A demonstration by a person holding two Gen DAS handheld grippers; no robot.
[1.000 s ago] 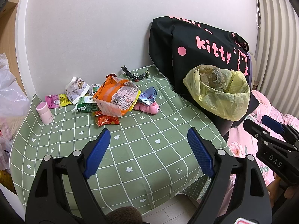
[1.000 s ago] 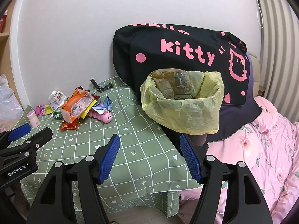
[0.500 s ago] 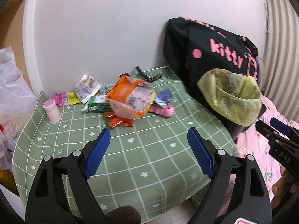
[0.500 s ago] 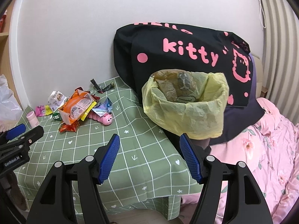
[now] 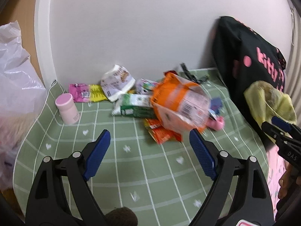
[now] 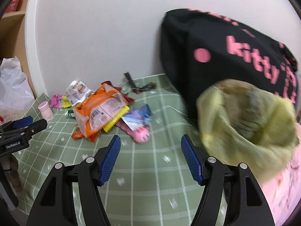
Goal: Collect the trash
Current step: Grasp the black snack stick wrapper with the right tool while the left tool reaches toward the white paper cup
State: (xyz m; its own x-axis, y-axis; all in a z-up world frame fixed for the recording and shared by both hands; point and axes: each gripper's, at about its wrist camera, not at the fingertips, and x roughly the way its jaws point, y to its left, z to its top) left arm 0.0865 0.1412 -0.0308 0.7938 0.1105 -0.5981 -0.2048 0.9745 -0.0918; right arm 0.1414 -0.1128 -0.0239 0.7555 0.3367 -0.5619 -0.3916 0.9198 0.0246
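Note:
A pile of wrappers lies at the back of the green checked table (image 5: 131, 162): a large orange snack bag (image 5: 178, 103) (image 6: 101, 109), a green carton (image 5: 135, 109), a red wrapper (image 5: 161, 133), a white packet (image 5: 116, 82) and a pink-yellow packet (image 5: 86, 94). A yellow trash bag (image 6: 250, 126) (image 5: 270, 101) stands open at the table's right. My left gripper (image 5: 148, 141) is open and empty, just short of the pile. My right gripper (image 6: 150, 146) is open and empty, near a pink toy (image 6: 141, 135).
A pink bottle (image 5: 66, 108) stands at the table's left. A black Hello Kitty cover (image 6: 225, 56) rises behind the trash bag. A white plastic bag (image 5: 17, 75) hangs at the left. A pink floral bedspread (image 6: 282, 188) lies at the right.
Both grippers have moved forward and left toward the wrapper pile. The trash bag has shifted to the right of both views. Both stay open.

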